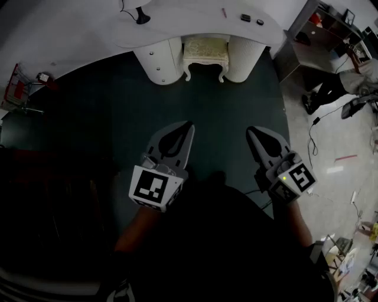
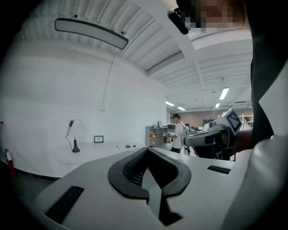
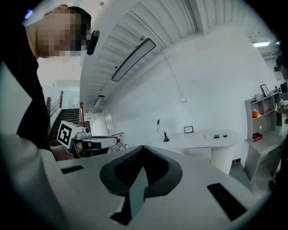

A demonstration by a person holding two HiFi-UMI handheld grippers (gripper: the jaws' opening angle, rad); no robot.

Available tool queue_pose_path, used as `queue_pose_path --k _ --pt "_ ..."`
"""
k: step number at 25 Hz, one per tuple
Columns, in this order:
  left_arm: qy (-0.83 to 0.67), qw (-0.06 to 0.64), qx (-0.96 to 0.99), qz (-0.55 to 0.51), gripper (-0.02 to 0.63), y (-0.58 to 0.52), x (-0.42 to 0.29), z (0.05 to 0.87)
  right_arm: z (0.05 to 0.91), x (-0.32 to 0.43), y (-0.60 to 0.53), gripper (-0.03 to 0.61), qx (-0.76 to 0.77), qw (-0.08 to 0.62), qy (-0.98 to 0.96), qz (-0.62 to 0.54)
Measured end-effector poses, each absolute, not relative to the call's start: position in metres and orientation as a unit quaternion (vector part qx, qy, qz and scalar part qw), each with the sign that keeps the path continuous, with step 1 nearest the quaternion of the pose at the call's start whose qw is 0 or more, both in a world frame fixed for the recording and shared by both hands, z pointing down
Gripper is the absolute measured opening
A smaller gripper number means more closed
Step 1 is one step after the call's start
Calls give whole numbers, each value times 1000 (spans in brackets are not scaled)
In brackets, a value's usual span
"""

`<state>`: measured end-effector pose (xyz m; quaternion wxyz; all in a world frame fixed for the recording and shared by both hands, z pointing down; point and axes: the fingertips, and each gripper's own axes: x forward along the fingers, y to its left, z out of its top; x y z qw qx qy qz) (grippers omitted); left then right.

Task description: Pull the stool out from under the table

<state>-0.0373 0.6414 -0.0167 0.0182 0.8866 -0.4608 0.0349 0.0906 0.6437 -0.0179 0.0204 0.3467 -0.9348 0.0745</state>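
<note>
The cream stool point(image 1: 205, 56) with its patterned seat stands tucked under the white curved table point(image 1: 177, 26), between the table's two round pedestals. Both grippers hover well short of it over the dark carpet, pointing toward the table. My left gripper point(image 1: 188, 125) is shut and holds nothing. My right gripper point(image 1: 250, 130) is likewise shut and empty. In the left gripper view the shut jaws point(image 2: 147, 150) face the table point(image 2: 96, 149) from a distance; the stool is hidden there. The right gripper view shows its shut jaws point(image 3: 143, 147) and the table point(image 3: 204, 137) beyond.
A dark green carpet point(image 1: 118, 118) covers the floor up to the table. A black lamp point(image 1: 142, 16) and small items sit on the tabletop. At the right are a grey shelf unit point(image 1: 322, 32), a person point(image 1: 339, 85) and floor cables; a red cart point(image 1: 20, 88) stands at the left.
</note>
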Motion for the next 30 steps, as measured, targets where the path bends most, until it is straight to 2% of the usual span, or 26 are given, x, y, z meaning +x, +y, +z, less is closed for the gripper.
queue_pose_path --k 11,16,20,26,30 --pt "-452 25 891 44 12 638 -56 -7 -18 82 644 17 362 7 -928 87" --pt "-449 18 892 45 12 638 -74 -5 -26 63 643 17 356 -47 -924 132" --pt "-452 13 891 46 12 635 -101 -2 -14 42 635 17 358 -31 -926 118" --pt "-451 23 891 54 12 628 -133 6 -11 15 624 18 363 -50 -920 136" --pt "-454 32 889 54 12 617 -145 11 3 1 618 18 360 -13 -925 123"
